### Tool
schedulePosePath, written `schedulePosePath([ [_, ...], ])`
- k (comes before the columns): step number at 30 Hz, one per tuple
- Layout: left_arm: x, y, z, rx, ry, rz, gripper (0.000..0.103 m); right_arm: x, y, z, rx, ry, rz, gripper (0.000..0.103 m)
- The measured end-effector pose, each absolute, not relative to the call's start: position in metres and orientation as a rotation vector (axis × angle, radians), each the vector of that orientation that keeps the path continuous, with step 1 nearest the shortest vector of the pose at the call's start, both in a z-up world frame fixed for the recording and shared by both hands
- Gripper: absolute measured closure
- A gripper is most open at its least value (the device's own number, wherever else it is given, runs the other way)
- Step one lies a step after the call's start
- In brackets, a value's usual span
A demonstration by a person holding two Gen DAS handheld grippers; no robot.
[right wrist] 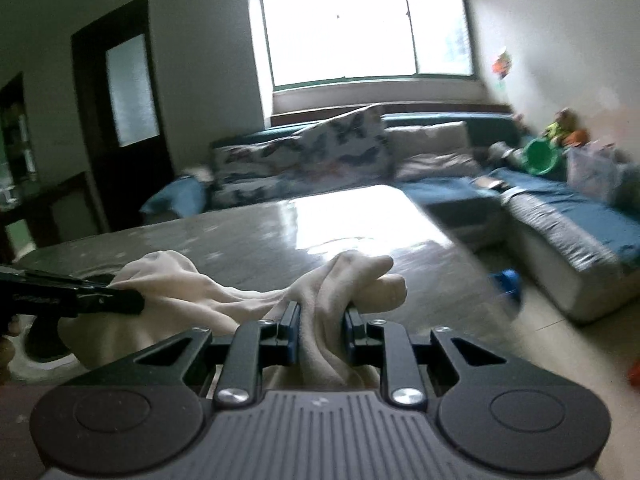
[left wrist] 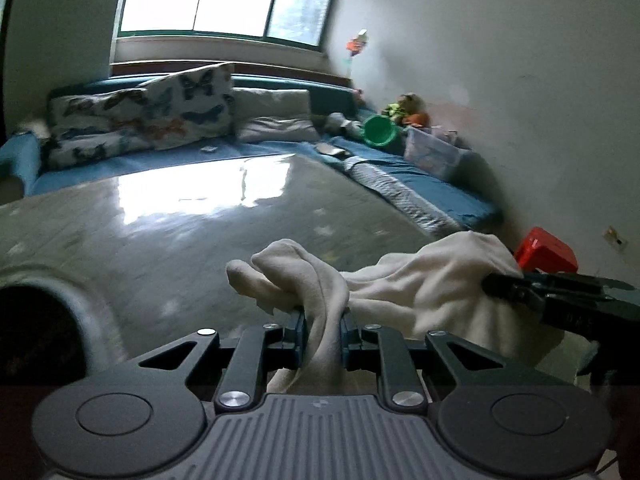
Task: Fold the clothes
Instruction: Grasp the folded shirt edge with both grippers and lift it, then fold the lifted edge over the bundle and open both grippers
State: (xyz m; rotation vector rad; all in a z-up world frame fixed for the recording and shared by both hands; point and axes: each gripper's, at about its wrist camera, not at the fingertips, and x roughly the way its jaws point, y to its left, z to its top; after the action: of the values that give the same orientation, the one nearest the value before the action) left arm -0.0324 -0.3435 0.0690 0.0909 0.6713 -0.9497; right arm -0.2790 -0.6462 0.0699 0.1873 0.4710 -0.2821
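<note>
The left gripper (left wrist: 323,320) has its two fingers squeezed tight on a bunch of the white cloth (left wrist: 424,284). The soft cloth hangs between both grippers, up above the shiny grey table (left wrist: 192,216). On the other side, the right gripper (right wrist: 322,316) pinches its own bunch of the same cloth, fingers pressed on it. A blue sofa (right wrist: 560,200) sits behind.

Both wrist cameras are looking forward and slightly downward over the glossy table (left wrist: 200,216), close above it, sharing the far sofa (right wrist: 560,216) and window (right wrist: 360,28).
</note>
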Motion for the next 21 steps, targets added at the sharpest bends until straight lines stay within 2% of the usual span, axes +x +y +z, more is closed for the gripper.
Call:
schedulePosePath([
  [6,-0.038,-0.400,0.064,0.143,0.647,-1.000,0.084,-0.278,-0.679,0.069,0.151,0.484,-0.416,0.082],
  [12,-0.037,-0.419,0.036,0.209,0.704,-0.960,0.072,-0.277,-0.691,0.043,0.134,0.554,-0.497,0.073],
  [14,-0.036,-0.414,0.033,0.240,0.698,-0.947,0.058,-0.279,-0.687,0.041,0.105,0.549,-0.514,0.065],
  [21,-0.031,-0.389,0.033,0.255,0.695,-0.886,0.054,-0.271,-0.672,0.037,0.111,0.546,-0.447,0.064],
])
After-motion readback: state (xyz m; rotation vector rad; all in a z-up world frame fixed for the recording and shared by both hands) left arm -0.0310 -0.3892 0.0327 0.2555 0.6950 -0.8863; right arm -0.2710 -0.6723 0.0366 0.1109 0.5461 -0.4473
